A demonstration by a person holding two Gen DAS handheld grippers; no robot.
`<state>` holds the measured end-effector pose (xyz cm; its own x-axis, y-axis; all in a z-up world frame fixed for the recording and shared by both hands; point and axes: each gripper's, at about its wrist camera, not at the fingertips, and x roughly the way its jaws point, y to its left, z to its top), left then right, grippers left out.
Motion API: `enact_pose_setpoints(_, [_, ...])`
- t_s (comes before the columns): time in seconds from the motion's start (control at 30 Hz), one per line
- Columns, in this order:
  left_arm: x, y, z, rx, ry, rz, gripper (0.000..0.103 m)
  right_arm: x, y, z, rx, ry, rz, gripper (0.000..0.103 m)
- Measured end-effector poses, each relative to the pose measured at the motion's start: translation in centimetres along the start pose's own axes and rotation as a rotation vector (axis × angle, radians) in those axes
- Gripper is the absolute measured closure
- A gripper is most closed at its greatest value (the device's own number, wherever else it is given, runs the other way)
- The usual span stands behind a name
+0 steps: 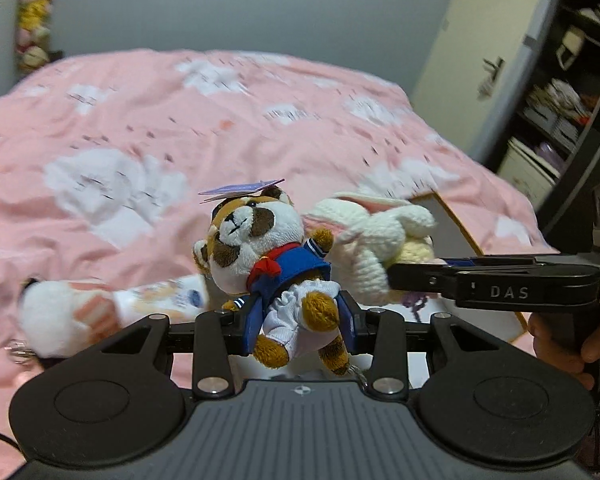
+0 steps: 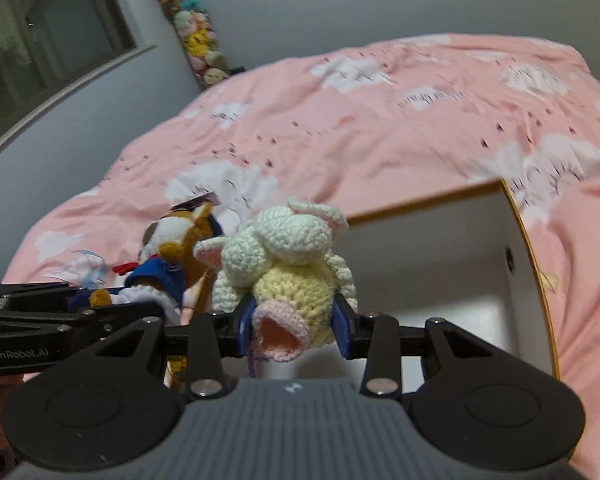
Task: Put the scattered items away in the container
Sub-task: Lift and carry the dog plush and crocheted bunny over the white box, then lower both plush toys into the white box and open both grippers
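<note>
While each gripper (image 1: 300, 322) (image 2: 294, 320) clamps a plush toy (image 1: 268, 248) (image 2: 288, 264), the white box (image 2: 512, 264) beside them looks empty.

box (image 1: 456, 232) mostly hidden behind crochet toy (image 1: 376, 236), bedspread (image 1: 180, 120) blurred

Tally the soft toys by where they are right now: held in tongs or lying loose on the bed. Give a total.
Held in tongs: 2, the sailor-suit plush in the left tongs and the crocheted bunny in the right tongs
Loose on the pink bedspread: 1, the white and pink striped plush
Total: 3
</note>
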<state>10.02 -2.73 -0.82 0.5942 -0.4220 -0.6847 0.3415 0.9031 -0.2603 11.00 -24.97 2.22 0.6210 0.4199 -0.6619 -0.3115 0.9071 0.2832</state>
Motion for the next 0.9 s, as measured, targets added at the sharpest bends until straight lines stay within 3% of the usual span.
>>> enact_pose_setpoints(0.2, [3.2, 0.6, -0.3, -0.026, 0.101, -0.046, 0.059, 2.0, -1.2, -0.5, 0.041, 0.057, -0.059, 0.060])
enact_pose_setpoints(0.9, [8.7, 0.3, -0.6, 0.117, 0.192, 0.113, 0.061, 8.2, -1.5, -1.1, 0.075, 0.191, -0.060, 0.060])
